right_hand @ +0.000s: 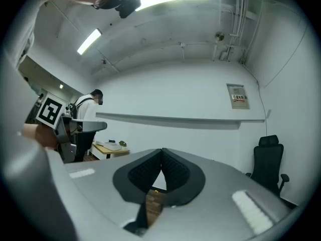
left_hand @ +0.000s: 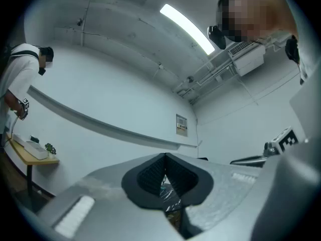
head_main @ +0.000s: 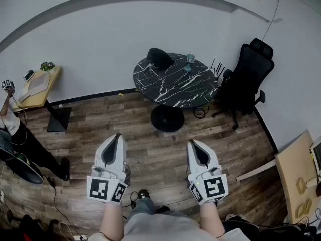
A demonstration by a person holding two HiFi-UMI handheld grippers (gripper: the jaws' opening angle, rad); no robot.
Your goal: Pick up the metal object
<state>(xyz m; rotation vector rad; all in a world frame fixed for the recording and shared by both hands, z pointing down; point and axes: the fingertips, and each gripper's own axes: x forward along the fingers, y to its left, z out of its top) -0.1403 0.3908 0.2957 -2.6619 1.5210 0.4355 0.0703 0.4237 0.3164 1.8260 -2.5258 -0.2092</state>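
Observation:
A small shiny metal object [head_main: 189, 62] stands near the far edge of a round black marble table [head_main: 175, 84], next to a dark rounded lump [head_main: 159, 57]. Both grippers hover over the wooden floor, well short of the table. My left gripper [head_main: 116, 137] has its jaws pressed together with nothing between them, and my right gripper [head_main: 193, 143] is shut and empty too. In the left gripper view the shut gripper [left_hand: 165, 157] points toward the table [left_hand: 172, 201], a sliver of which shows below the pads. The right gripper [right_hand: 161, 152] faces a white wall in its own view.
A black office chair [head_main: 248, 79] stands right of the table. A wooden side table [head_main: 37, 87] and a person [head_main: 10, 119] are at the far left. A light desk [head_main: 301, 179] is at the right edge. Cables lie on the floor [head_main: 60, 215].

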